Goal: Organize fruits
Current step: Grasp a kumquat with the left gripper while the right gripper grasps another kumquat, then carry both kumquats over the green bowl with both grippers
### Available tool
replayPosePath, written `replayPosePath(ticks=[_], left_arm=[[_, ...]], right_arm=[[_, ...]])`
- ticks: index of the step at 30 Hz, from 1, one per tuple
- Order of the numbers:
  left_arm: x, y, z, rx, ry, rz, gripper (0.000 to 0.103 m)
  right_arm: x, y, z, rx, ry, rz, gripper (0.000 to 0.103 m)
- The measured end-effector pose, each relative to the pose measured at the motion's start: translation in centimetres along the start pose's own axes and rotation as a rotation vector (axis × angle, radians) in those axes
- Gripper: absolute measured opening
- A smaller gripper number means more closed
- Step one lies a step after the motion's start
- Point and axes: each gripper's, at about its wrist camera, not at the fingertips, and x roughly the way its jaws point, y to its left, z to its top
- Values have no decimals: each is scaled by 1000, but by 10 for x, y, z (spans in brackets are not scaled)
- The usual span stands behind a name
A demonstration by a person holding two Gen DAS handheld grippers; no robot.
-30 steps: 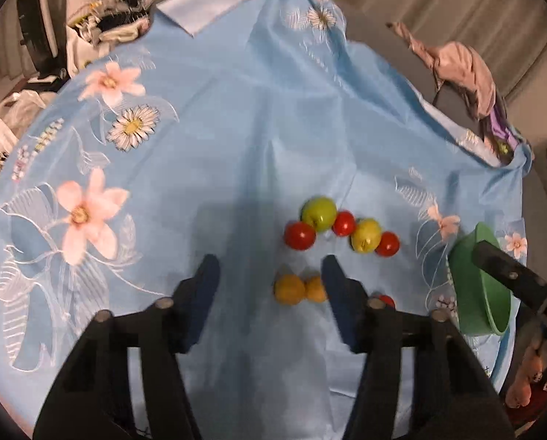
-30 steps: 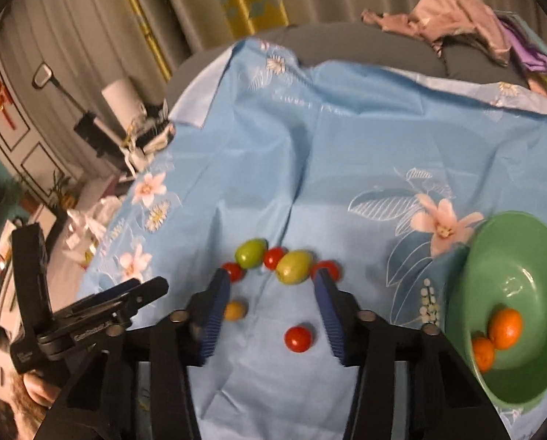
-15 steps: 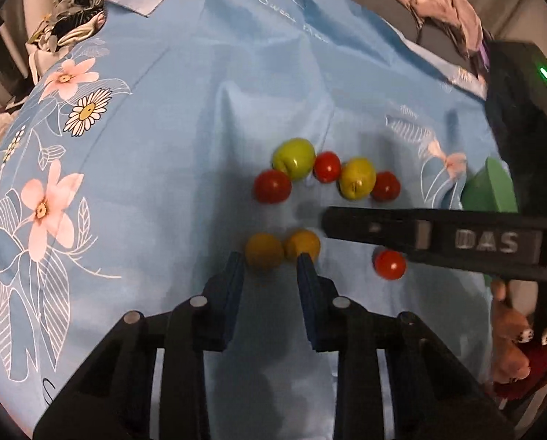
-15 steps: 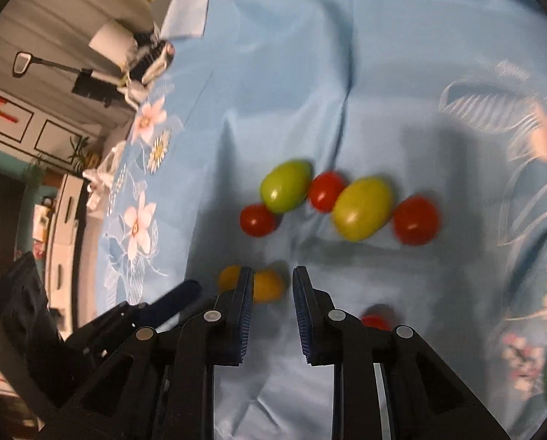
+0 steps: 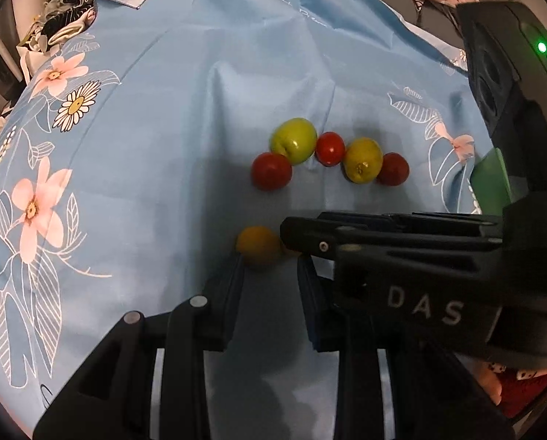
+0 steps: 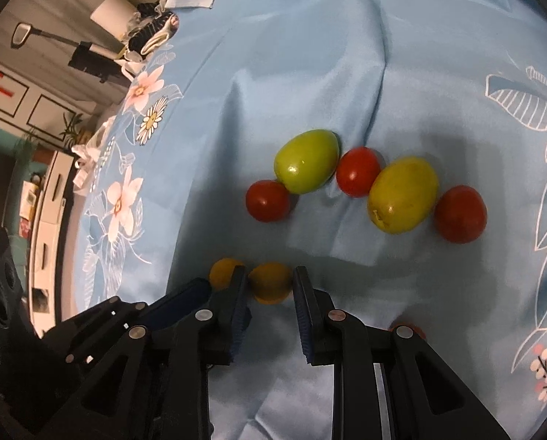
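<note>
Two small orange fruits, touching on the blue floral cloth over the counter: right hand-held gripper (image 6: 267,286) open astride the right one (image 6: 270,282), left hand-held gripper (image 5: 269,267) open at the left one (image 5: 256,245), apparently so each takes one without crowding.

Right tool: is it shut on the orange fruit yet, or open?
Open. In its own view the right tool straddles the orange fruit, with a sliver of cloth visible between the fruit and the fingers.
</note>
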Motion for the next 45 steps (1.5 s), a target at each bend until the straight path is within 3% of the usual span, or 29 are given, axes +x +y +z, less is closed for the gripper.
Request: replayPosePath(ticks=[5, 10, 13, 21, 26, 28, 38, 45], left_arm=[[3, -1, 2, 7, 7, -6, 31], [2, -3, 3, 5, -9, -11, 35], [1, -3, 6, -12, -20, -29, 38], [9, 1, 12, -57, -22, -35, 42], [13, -2, 11, -37, -36, -27, 37], [17, -4, 10, -7, -30, -4, 27], [17, -4, 9, -10, -44, 2, 26], [1, -11, 8, -7, -74, -20, 26]], right_arm=[[2, -2, -2, 4, -12, 5, 26], [-24, -14, -6, 30, -67, 5, 27], [-42, -20, -15, 13, -124, -77, 26], [-29, -34, -20, 17, -99, -174, 26], [-27, -34, -22, 1, -98, -191, 26], [-27, -35, -22, 1, -98, -190, 26], [-20, -32, -25, -3, -99, -186, 26], [-57, -30, -31, 6, -197, -160, 26]])
